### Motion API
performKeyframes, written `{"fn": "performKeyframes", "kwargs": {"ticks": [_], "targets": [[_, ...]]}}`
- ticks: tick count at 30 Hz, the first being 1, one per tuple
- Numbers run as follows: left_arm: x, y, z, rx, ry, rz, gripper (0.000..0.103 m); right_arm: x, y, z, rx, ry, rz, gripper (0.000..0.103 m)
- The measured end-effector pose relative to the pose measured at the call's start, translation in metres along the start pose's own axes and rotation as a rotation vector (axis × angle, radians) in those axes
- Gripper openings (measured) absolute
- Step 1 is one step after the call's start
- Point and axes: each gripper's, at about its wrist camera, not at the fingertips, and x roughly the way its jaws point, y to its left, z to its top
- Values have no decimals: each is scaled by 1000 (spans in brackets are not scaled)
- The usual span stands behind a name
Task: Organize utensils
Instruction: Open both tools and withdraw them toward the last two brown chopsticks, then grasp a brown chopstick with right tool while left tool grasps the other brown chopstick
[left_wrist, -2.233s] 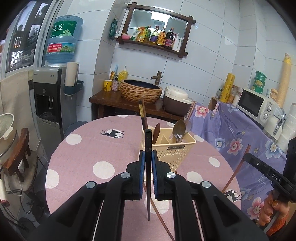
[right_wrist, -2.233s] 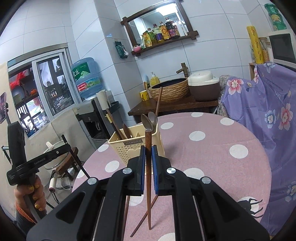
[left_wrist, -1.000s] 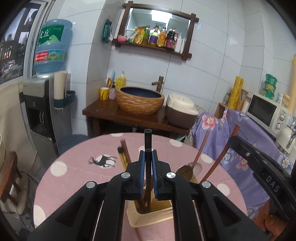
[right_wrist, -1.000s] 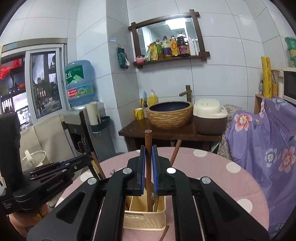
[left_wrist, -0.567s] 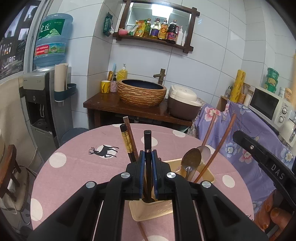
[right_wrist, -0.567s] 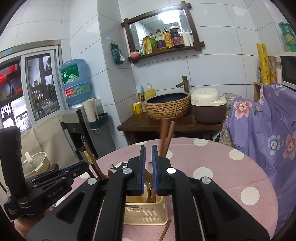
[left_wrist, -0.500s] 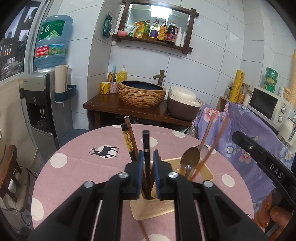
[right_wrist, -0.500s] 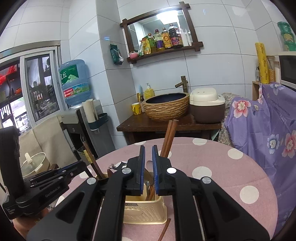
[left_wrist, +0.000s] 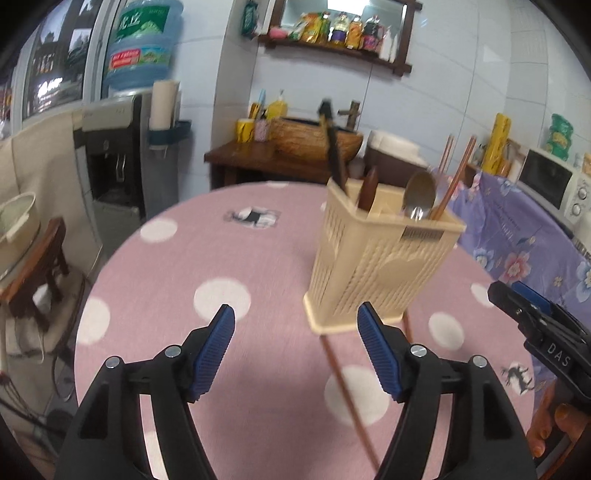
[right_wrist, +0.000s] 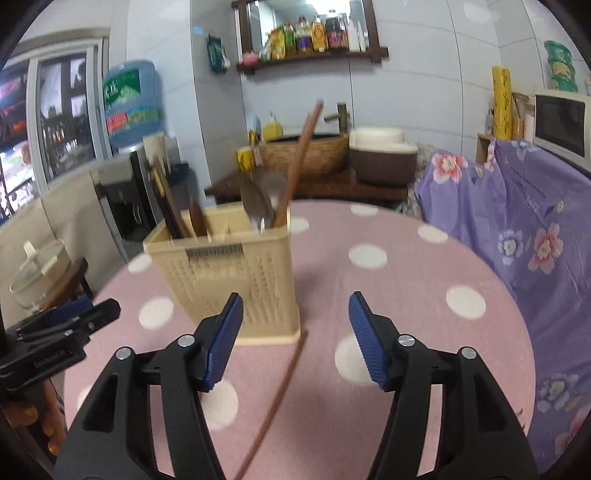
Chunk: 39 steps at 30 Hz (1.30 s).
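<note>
Both grippers are seen spread and empty: the left gripper (left_wrist: 295, 332) and the right gripper (right_wrist: 295, 317) have just been opening, with nothing between the pads of either. The pink dotted table (left_wrist: 166, 295) carries the cream utensil basket (left_wrist: 373, 266), in which a metal spoon (left_wrist: 419, 194), dark chopsticks (left_wrist: 334, 147) and reddish-brown chopsticks (left_wrist: 452, 173) stand upright or slightly leaning. One loose chopstick (right_wrist: 280, 387) is left lying flat on the cloth, touching or just beside the basket's foot, its long axis running from there back toward the grippers. It lies between the right gripper's open fingers and roughly along their line, so the right hand is judged the nearer; in the left view it lies right of the jaws. Compared with a second earlier, when each gripper was clamped on a chopstick over the basket, both are now lower and the chopsticks stand in the basket.
</note>
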Motion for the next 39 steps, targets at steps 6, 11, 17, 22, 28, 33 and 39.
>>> {"fn": "performKeyframes", "kwargs": {"ticks": [6, 11, 17, 22, 28, 33, 39], "targets": [[8, 19, -31, -20, 73, 62, 69, 15, 3, -46, 13, 132, -17, 62], [11, 22, -48, -17, 115, 78, 69, 21, 12, -68, 10, 188, -8, 61], [15, 21, -62, -16, 155, 73, 70, 34, 29, -88, 0, 268, 0, 56], [14, 16, -65, -8, 153, 70, 71, 38, 44, -97, -40, 293, -35, 40], [16, 11, -67, -5, 165, 57, 72, 34, 36, -98, -65, 300, -40, 13], [18, 3, -67, 3, 184, 27, 72, 19, 18, -105, -69, 307, -33, 12], [24, -11, -70, 21, 212, -8, 72, 1, 0, -114, -85, 327, -29, 11]]}}
